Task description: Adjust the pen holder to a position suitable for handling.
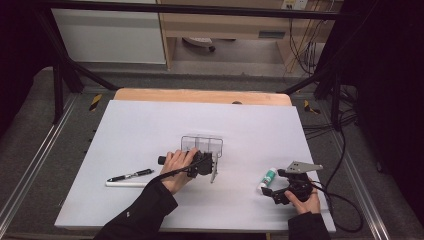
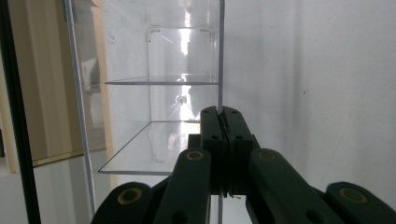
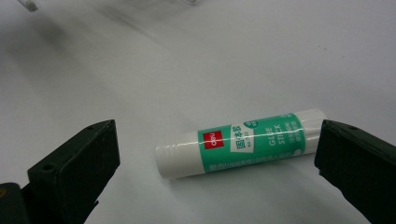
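**Clear organizer pinched at mid-bench, glue stick between spread fingers**

Clear organizer [image 1: 202, 144], a see-through plastic rack with several compartments, sits near the middle of the white bench [image 1: 140, 125]. The left gripper [image 1: 214, 165] has its fingers [image 2: 212, 135] pressed together on one thin wall of the rack; in the left gripper view the transparent edge runs straight up from between them, with two clear shelves off to the left. The person's left hand [image 1: 176, 167] wraps that gripper from behind.

To the right, well apart from the rack, a glue stick [image 1: 267, 179] lies on its side on the bench, white with a green label and a red logo. The right gripper [image 1: 269, 192] has its fingers [image 3: 77, 168] spread wide; in the right gripper view the stick lies between them, its far end close to one finger, with nothing clamped. A grey three-cornered plate [image 1: 302, 166] tops this gripper.

Toward the bench's left, a black pen [image 1: 131, 175] lies beside a white stick-shaped item [image 1: 125, 184]
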A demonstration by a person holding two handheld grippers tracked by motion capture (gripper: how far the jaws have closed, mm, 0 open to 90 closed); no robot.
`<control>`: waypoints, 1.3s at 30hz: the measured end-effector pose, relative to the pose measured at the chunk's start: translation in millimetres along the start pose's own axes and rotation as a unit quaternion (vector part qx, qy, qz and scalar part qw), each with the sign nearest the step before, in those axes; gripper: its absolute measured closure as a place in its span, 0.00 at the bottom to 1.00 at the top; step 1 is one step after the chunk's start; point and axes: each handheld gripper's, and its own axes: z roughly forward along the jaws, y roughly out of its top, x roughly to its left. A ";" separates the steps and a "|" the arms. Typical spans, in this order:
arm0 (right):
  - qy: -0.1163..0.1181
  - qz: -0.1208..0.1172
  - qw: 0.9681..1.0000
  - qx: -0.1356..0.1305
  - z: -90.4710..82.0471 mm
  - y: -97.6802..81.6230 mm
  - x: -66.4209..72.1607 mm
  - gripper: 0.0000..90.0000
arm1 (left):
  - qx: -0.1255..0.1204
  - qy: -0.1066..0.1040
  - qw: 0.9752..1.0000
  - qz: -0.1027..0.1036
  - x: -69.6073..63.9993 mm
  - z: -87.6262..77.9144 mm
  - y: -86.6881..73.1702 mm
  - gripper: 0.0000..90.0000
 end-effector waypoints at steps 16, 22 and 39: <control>0.000 0.000 1.000 -0.001 -0.6 0.1 0.0 0.00 | -0.025 0.042 0.999 -0.025 10.2 7.2 -3.5 0.88; 0.001 0.000 1.000 -0.001 -0.5 0.1 0.0 0.00 | -0.050 0.059 0.996 -0.051 19.5 14.7 -10.2 0.80; -0.002 0.000 1.000 0.000 -0.9 0.2 0.0 0.00 | -0.097 0.076 0.981 -0.152 37.6 4.6 -36.2 0.45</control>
